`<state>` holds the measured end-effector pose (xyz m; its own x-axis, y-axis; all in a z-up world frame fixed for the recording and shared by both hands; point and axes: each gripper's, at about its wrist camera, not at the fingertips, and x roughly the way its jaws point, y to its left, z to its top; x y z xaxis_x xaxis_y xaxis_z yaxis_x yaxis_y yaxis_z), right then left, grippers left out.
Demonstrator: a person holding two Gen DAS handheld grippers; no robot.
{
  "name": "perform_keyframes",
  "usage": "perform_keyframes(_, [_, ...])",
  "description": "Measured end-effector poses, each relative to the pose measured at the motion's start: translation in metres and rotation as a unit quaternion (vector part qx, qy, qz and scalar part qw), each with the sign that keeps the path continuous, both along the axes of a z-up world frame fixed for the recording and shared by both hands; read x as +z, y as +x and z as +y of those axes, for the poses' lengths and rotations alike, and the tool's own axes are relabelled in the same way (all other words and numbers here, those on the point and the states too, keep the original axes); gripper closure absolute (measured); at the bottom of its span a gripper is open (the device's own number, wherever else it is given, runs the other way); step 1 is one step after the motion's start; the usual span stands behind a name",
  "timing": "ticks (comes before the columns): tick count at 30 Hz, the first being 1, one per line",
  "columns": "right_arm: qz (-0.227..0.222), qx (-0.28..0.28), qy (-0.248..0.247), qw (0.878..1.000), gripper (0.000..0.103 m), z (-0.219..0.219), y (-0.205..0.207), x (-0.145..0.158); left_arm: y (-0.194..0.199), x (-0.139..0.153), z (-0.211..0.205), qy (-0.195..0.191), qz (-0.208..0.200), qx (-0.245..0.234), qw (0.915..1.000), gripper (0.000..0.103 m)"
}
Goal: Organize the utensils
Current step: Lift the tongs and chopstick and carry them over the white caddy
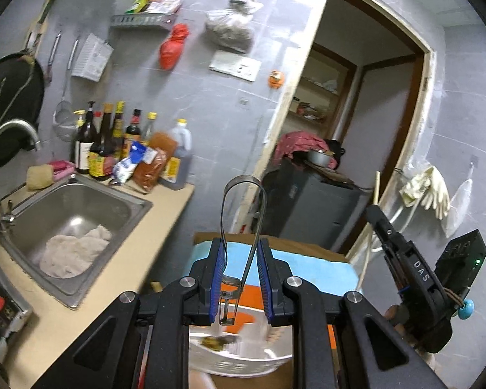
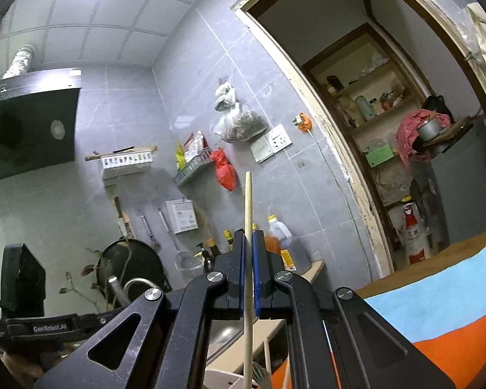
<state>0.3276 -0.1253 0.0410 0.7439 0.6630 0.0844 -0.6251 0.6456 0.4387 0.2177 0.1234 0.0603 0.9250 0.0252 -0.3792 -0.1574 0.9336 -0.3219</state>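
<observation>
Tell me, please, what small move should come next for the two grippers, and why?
Probably carry both utensils on toward their storage spot. The left gripper is shut on the metal tongs, the right gripper on a wooden chopstick, and both are lifted above the white basket.

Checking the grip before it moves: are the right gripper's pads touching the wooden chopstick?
Touching. The right wrist view shows the right gripper shut on the wooden chopstick.
</observation>
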Motion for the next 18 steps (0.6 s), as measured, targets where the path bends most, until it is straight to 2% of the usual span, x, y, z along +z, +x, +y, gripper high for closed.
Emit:
perform_keyframes(5, [0.008, -0.03, -0.015, 0.999, 0.099, 0.021, 0.006, -0.018, 0.013, -0.019, 0.025, -0.015, 0.01, -0.002, 0.9998, 0.084])
perform_keyframes(10, [0.006, -0.041, -0.023, 0.999, 0.099, 0.029, 0.007, -0.028, 0.023, -0.036, 0.032, -0.023, 0.018, -0.019, 0.9994, 0.084])
perform_keyframes(18, [-0.007, -0.051, -0.056, 0.997, 0.099, 0.042, 0.004, -0.039, 0.036, -0.056, 0.026, -0.009, 0.039, -0.047, 0.9981, 0.084])
